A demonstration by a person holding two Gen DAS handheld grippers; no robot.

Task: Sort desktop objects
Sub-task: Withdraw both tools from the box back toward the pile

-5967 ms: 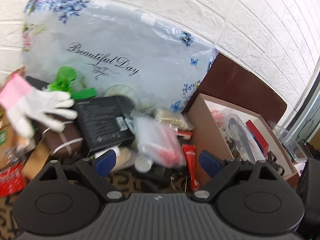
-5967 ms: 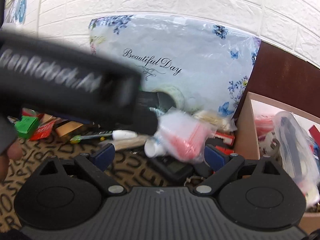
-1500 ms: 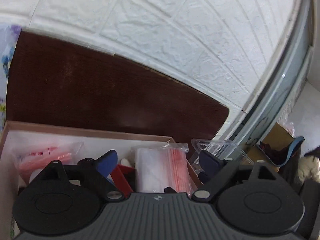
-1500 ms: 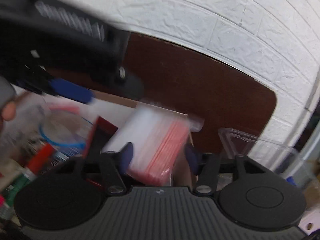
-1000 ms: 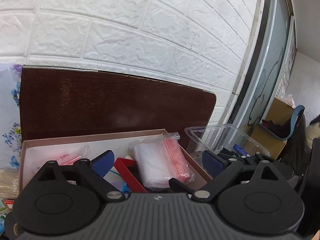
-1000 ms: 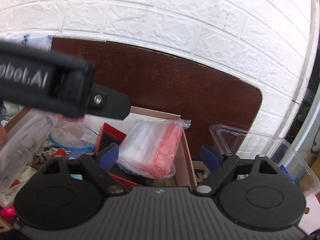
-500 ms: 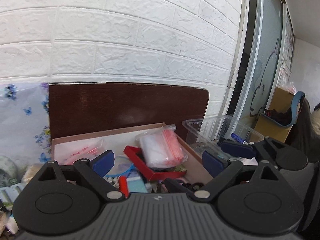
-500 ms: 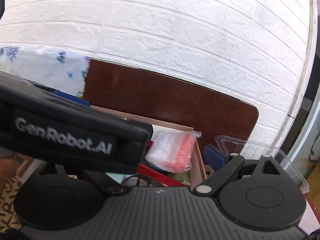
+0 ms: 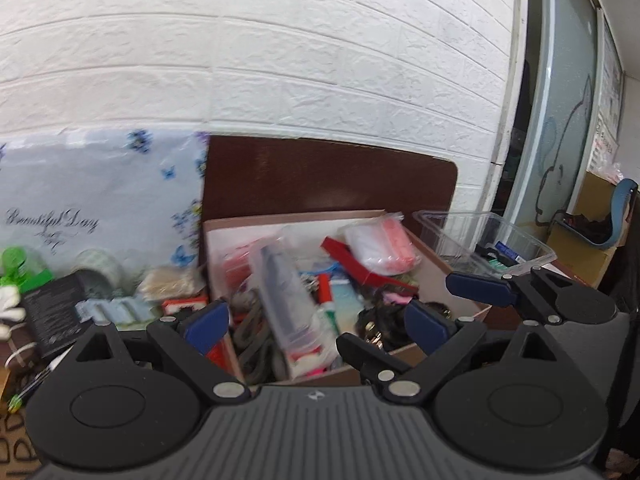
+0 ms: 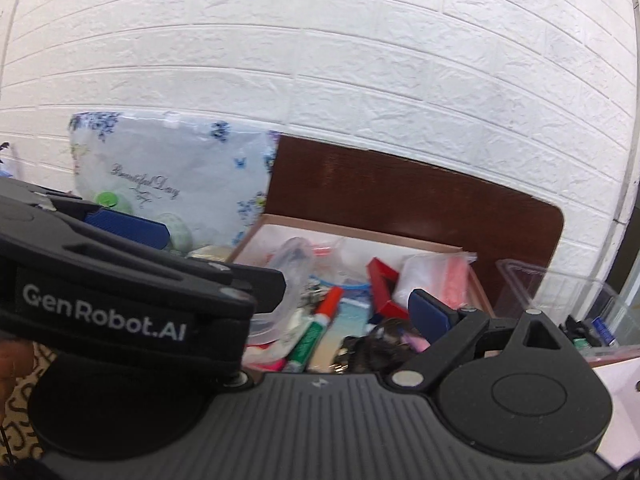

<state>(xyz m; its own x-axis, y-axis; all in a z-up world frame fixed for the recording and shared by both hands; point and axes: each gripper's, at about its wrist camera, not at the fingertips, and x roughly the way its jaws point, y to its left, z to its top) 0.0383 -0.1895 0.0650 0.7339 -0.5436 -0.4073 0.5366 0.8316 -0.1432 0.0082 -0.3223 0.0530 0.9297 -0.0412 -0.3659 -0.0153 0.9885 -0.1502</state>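
Observation:
A cardboard box [image 9: 292, 216] full of small items stands against a brown board. A clear zip bag with a red strip [image 9: 380, 248] lies at its far right corner, on a red case. My left gripper [image 9: 316, 322] hovers in front of the box, open, nothing between its blue pads. In the right wrist view the zip bag [image 10: 436, 276] rests free in the box [image 10: 352, 232]. My right gripper [image 10: 320, 316] is open and holds nothing. Its left finger is hidden behind the left gripper [image 10: 120, 304], which crosses that view close by.
A clear plastic tub [image 9: 480, 236] sits right of the box. A floral "Beautiful Day" bag [image 9: 100, 208] leans on the white brick wall at left, with a black carton [image 9: 52, 304], a green item [image 9: 16, 264] and other clutter before it.
The right gripper has let go of the zip bag, which now lies in the box. Both grippers have drawn back and swung left, so the floral bag and clutter show again.

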